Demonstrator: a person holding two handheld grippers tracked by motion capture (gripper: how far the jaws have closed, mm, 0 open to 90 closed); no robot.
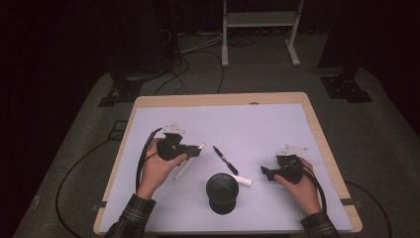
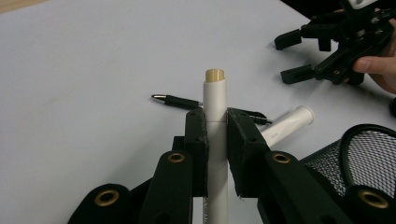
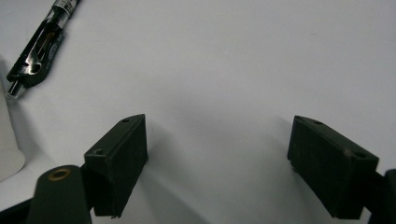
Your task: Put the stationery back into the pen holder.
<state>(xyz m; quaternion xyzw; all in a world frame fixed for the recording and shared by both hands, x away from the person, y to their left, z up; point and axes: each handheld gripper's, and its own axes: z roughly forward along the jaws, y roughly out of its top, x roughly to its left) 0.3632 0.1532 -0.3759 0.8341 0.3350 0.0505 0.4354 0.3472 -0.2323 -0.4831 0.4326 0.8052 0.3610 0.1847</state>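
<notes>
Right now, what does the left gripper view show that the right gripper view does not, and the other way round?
The left gripper view alone gives the left gripper shut on a white marker, plus the black mesh cup and the right gripper farther off. The right gripper view alone gives that gripper's open jaws close up over bare table. Both share the black pen and the white cap.

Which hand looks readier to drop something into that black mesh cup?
Probably the left: the left gripper already clamps a white marker beside the mesh cup. The right gripper is open, holding nothing.
</notes>
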